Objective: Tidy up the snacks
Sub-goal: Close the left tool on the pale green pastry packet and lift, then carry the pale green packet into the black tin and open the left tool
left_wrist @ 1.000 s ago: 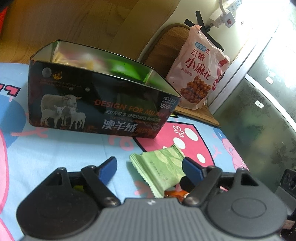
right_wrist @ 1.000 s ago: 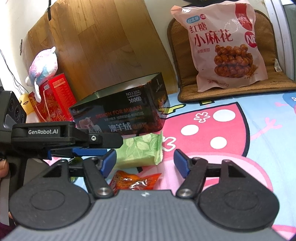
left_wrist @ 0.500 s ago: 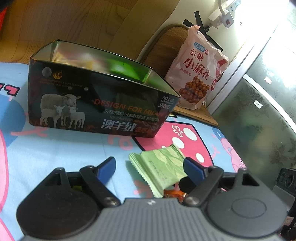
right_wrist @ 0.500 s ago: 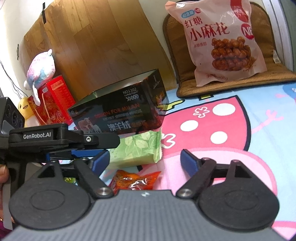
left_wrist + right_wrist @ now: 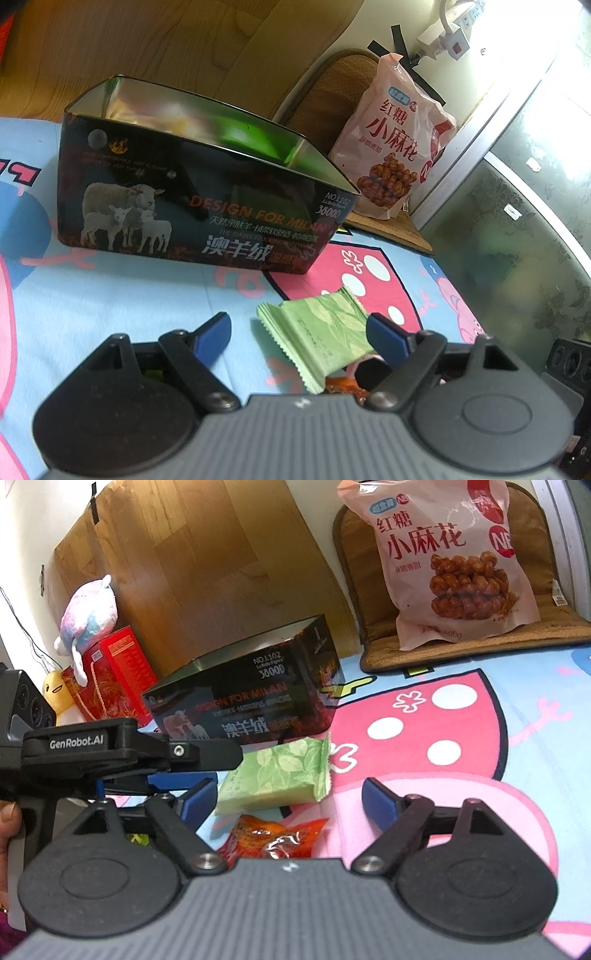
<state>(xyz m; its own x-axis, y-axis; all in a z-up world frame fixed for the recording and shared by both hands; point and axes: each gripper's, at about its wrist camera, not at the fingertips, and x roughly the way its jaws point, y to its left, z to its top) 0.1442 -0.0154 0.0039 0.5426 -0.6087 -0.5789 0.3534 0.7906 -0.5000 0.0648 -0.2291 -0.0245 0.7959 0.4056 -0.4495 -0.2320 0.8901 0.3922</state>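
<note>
A green snack packet (image 5: 321,336) lies flat on the cartoon-print cloth, also in the right wrist view (image 5: 277,775). My left gripper (image 5: 299,332) is open, low over the cloth, with the packet between its blue pads. An orange-red snack packet (image 5: 275,836) lies just in front of the green one, between the fingers of my open right gripper (image 5: 288,799); a sliver of it shows in the left wrist view (image 5: 343,386). The open black tin box (image 5: 192,192) with sheep print stands behind the packets, also in the right wrist view (image 5: 251,709).
A large pink bag of twisted dough snacks (image 5: 454,561) leans on a brown cushion (image 5: 480,642) at the back. A red box (image 5: 110,675) with a plush toy (image 5: 90,609) stands at the far left. The left gripper's body (image 5: 110,749) is close beside my right gripper.
My right gripper has opened wider and moved slightly forward over the orange-red packet. The left gripper has barely moved. The packets and the tin box lie as before.
</note>
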